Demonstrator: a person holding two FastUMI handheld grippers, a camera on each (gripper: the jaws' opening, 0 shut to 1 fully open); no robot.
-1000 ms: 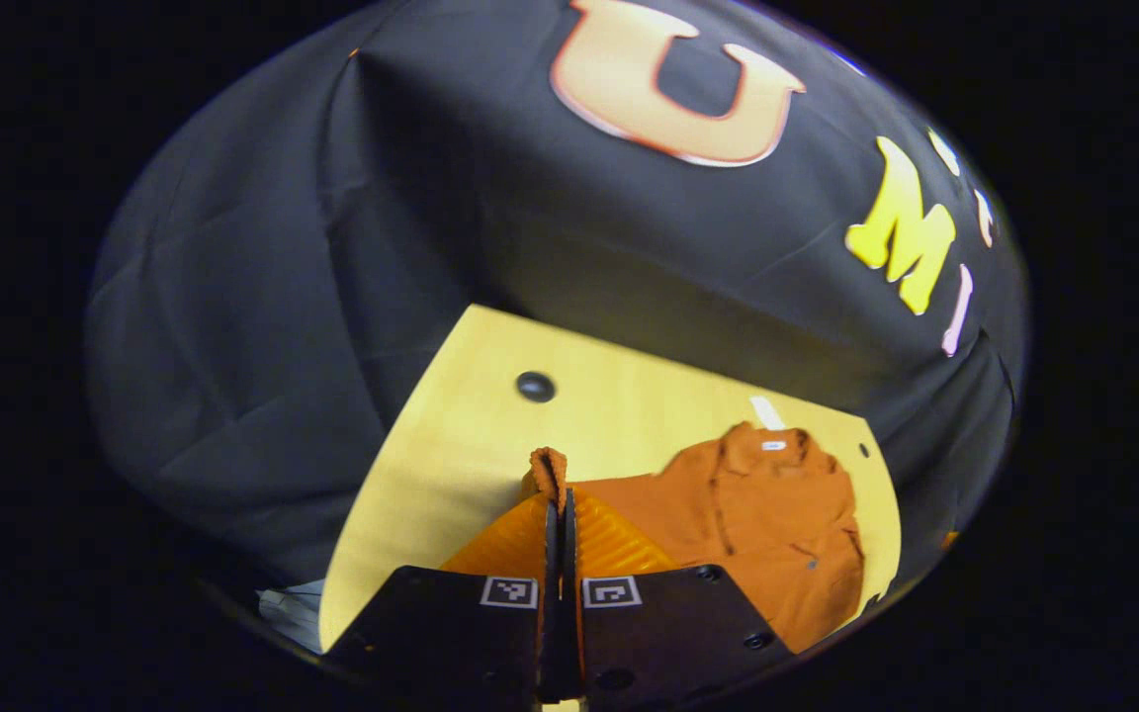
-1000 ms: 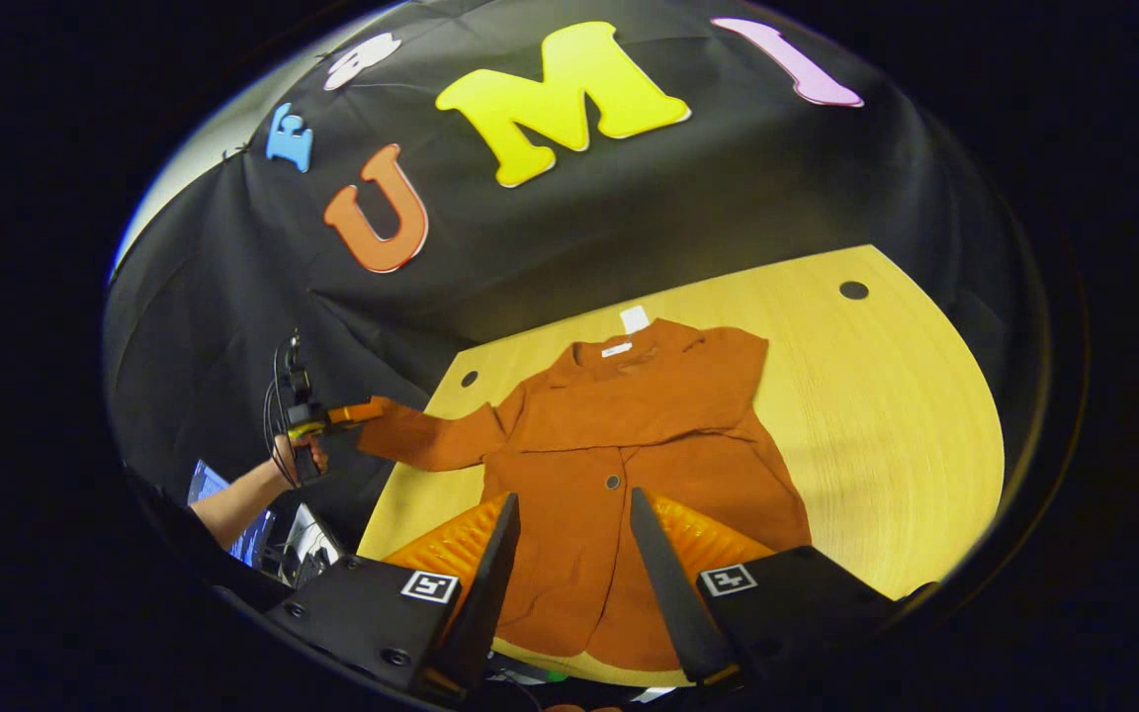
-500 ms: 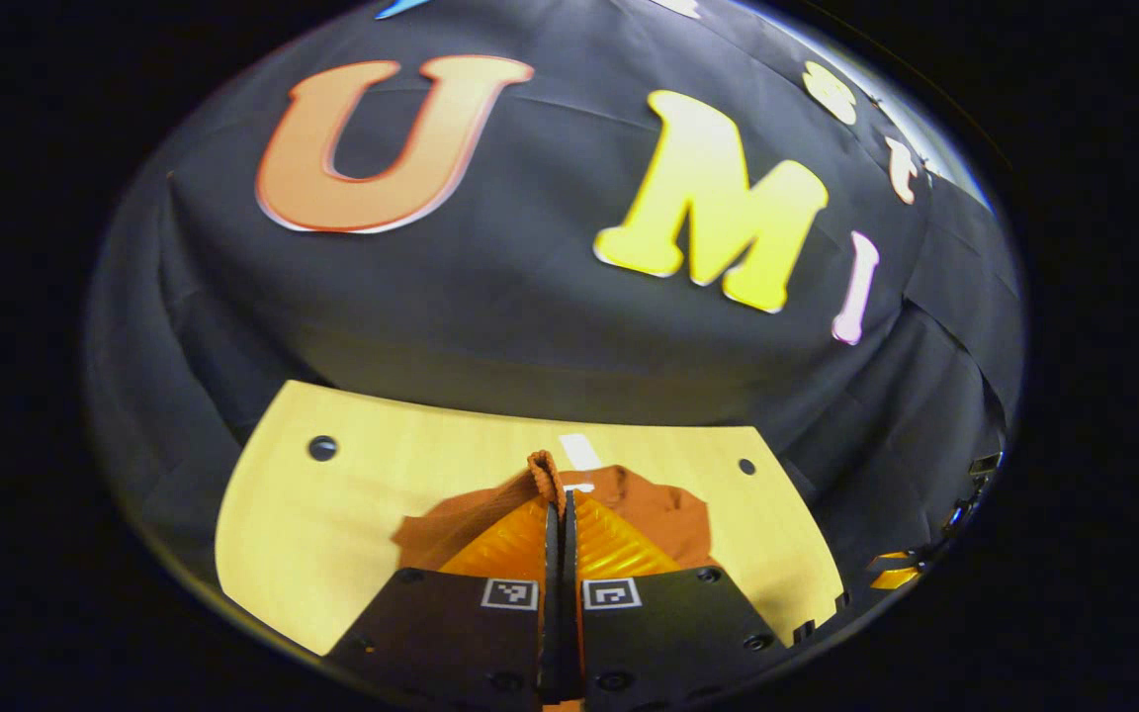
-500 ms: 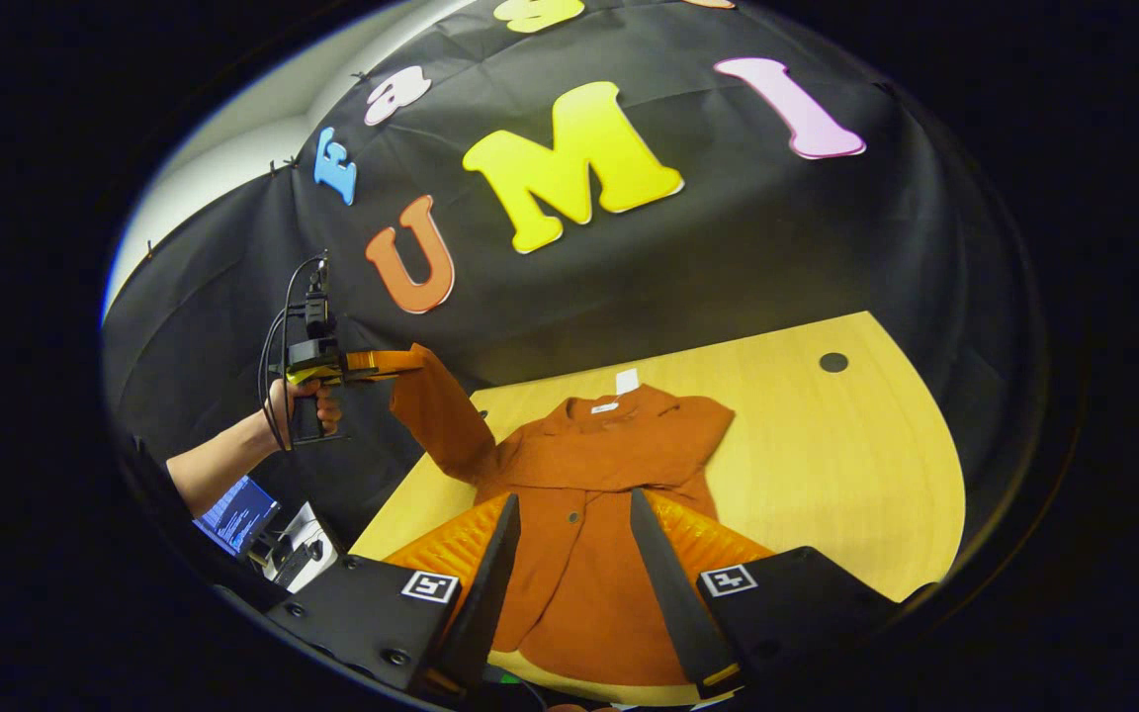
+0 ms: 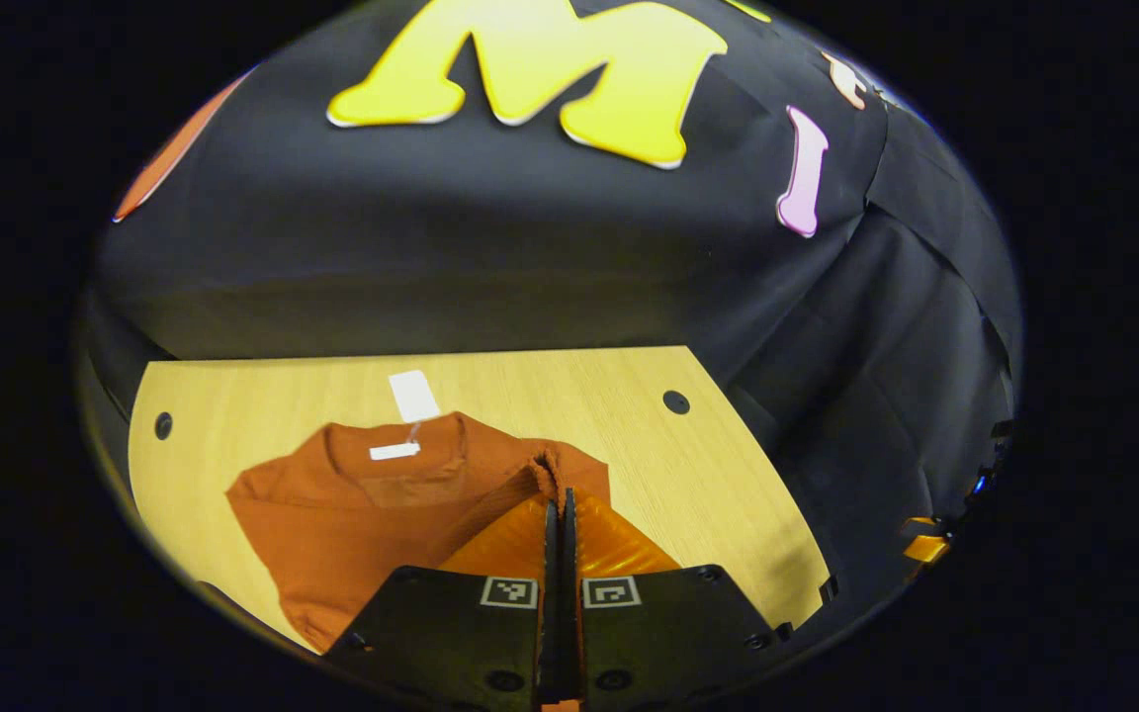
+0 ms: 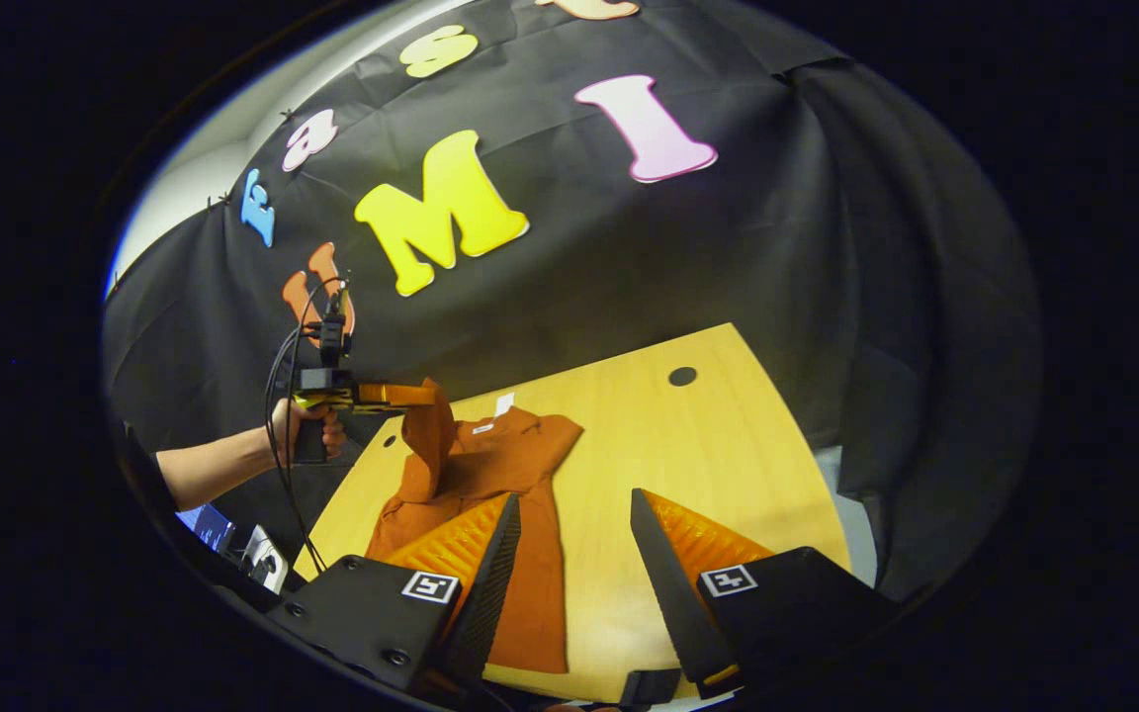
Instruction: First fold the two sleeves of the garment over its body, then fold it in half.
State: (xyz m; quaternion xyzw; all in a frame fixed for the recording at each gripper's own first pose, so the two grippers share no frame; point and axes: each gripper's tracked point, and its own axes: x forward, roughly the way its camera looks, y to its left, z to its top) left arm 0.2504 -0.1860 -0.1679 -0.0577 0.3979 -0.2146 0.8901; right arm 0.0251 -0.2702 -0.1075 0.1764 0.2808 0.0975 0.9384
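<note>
A rust-orange garment (image 5: 352,504) lies on the light wooden table (image 5: 688,475), collar toward the wall, with a white tag (image 5: 413,396) beside the collar. My left gripper (image 5: 559,499) is shut on the cuff of a sleeve (image 5: 542,467), held up over the garment's body. In the right gripper view that sleeve (image 6: 426,435) hangs from the left gripper (image 6: 429,395), which a hand (image 6: 298,425) holds above the garment (image 6: 490,494). My right gripper (image 6: 572,504) is open above the near part of the table, holding nothing, with the garment's lower edge at its left finger.
The table has small dark round holes (image 5: 675,401) (image 6: 682,376) near its far corners. The black cloth wall stands close behind the table's far edge. A cable (image 6: 283,415) hangs from the left gripper, and some equipment (image 6: 253,554) sits beyond the table's left side.
The left gripper has carried the sleeve from the table's left side up and over the garment's body. The right gripper has swung right, staying open.
</note>
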